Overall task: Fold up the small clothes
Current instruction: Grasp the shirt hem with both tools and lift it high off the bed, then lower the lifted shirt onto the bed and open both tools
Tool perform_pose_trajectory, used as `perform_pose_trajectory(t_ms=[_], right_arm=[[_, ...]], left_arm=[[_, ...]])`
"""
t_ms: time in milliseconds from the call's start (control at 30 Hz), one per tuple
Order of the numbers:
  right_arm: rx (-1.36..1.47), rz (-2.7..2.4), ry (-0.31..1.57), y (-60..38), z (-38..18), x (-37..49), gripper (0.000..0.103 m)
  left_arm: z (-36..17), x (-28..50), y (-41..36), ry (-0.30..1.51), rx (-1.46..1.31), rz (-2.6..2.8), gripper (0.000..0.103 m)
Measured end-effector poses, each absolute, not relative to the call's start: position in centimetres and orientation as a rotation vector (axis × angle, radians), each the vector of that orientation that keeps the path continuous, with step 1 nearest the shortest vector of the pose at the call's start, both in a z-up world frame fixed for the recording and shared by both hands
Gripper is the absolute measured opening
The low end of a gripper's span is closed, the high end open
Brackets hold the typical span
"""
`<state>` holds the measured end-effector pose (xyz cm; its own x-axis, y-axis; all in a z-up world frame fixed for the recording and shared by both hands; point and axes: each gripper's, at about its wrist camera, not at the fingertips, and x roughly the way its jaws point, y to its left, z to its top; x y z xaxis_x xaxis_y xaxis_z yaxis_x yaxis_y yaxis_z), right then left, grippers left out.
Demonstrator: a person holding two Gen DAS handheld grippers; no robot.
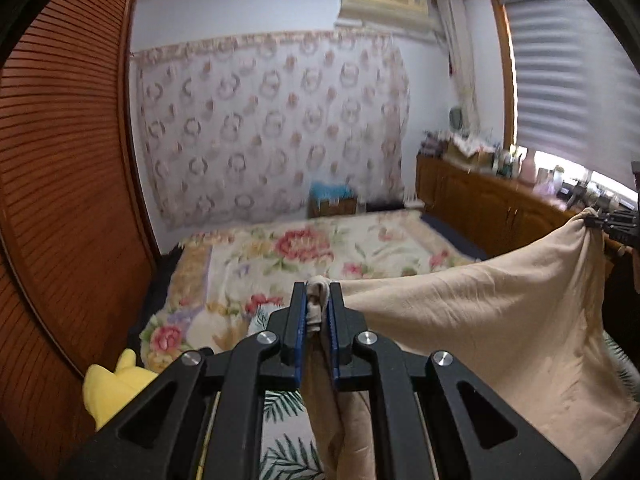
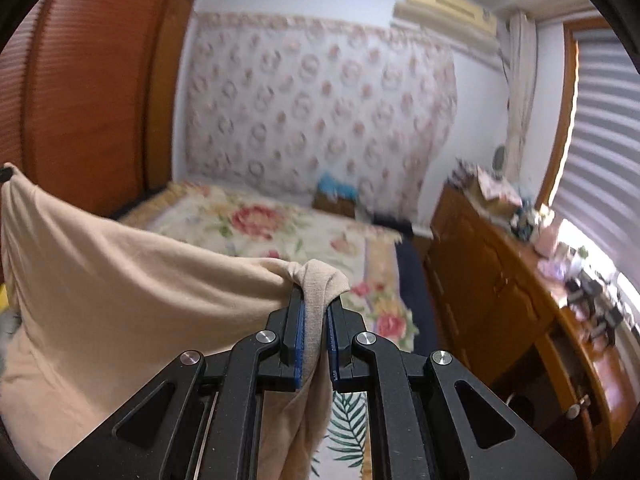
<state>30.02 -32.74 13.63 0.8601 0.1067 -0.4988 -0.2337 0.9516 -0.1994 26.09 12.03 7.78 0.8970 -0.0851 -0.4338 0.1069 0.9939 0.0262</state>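
Your left tongs (image 1: 318,312) pinch one bunched corner of the beige garment (image 1: 480,320); your right tongs (image 2: 316,316) are clamped on the other. Cloth hangs stretched between them, above the near bed (image 2: 280,232). No fold made yet, by my read. Yellow plush toy (image 1: 112,388) near left, wooden cabinet (image 2: 500,280) right.
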Motion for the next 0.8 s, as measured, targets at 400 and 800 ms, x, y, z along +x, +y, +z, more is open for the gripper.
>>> perform_pose_trajectory(t_ms=[400, 800], right_arm=[[-0.223, 0.081, 0.652, -32.8, 6.9, 33.9, 0.008], [-0.169, 0.141, 0.689, -33.4, 5.6, 28.9, 0.039]], left_arm=[[5.0, 27.1, 10.4, 0.577, 0.042, -0.122, 0.023], [0.4, 21.6, 9.6, 0.720, 0.079, -0.201, 0.027]])
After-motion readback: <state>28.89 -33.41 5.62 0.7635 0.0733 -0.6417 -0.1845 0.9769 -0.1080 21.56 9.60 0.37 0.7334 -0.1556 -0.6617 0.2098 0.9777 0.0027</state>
